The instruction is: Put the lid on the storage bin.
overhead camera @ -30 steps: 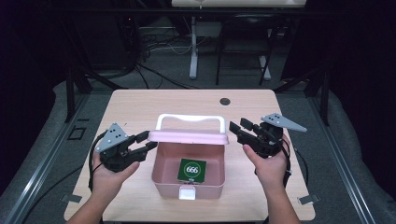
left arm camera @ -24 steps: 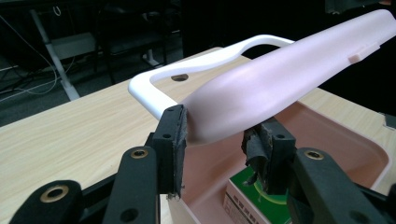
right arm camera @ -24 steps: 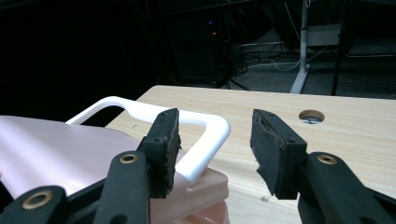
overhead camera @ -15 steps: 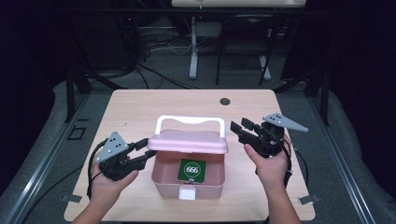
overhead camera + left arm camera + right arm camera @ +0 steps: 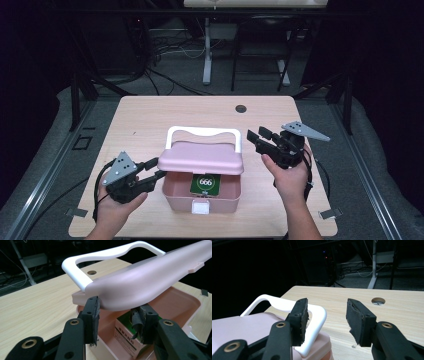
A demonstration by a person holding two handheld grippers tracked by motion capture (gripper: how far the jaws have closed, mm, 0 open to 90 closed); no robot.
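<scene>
Although the pink lid (image 5: 201, 157) stands half raised over the pink box (image 5: 200, 196), it hides the rear of the interior, and one green carton (image 5: 205, 184) shows beneath it only in part; its print is too small to read. One white handle (image 5: 202, 133) rises from the lid. The box sits near the front middle of the tabletop (image 5: 150, 120), which bears one round hole (image 5: 241, 108). Two tools are counted. The left tool (image 5: 156, 169) stands wide at the lid's left edge, its pads (image 5: 93, 315) just beneath it, pressing on nothing. The right tool (image 5: 256, 137) stands wide and empty, right of the handle, apart from it.
</scene>
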